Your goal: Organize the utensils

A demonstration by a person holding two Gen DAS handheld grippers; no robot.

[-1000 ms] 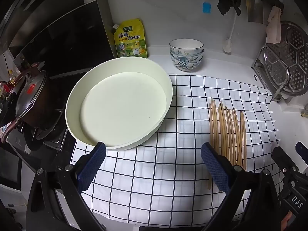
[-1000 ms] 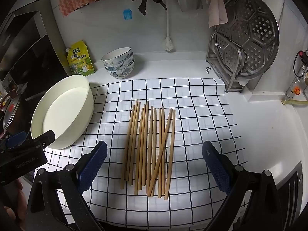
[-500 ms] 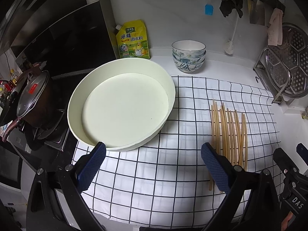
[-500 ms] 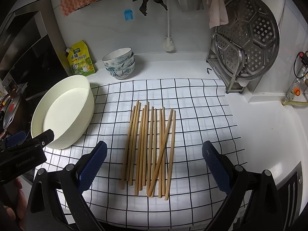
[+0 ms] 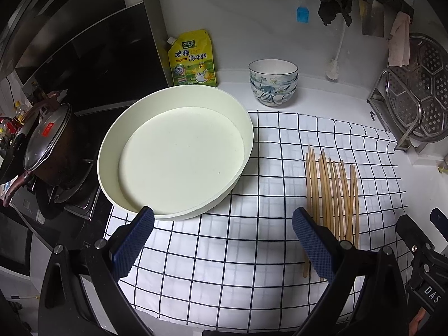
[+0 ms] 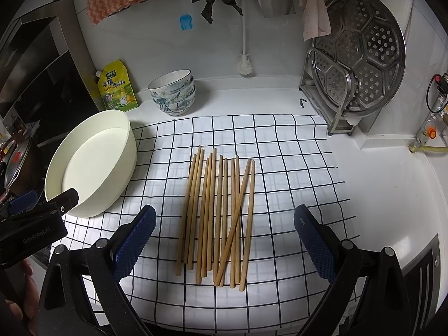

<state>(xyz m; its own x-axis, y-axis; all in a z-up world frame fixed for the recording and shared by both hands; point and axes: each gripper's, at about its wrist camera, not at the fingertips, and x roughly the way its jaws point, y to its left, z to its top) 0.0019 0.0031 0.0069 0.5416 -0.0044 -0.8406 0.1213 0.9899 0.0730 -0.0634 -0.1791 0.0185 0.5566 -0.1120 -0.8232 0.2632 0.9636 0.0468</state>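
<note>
Jaws on both our tools stood wide apart and empty. Nearest us, our right gripper [image 6: 224, 240] hung directly over the near ends of the chopsticks [image 6: 218, 218], which lay side by side on the checked cloth [image 6: 294, 168], long axes running away from us, one crossing the rest. Our left gripper [image 5: 221, 240] sat off to their left, facing the white tub [image 5: 173, 162]. We judged the right the nearer for a grasp across the bundle.

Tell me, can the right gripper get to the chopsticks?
Probably yes. The right gripper hangs open just above the chopsticks on the checkered cloth, with nothing lying between them.
</note>
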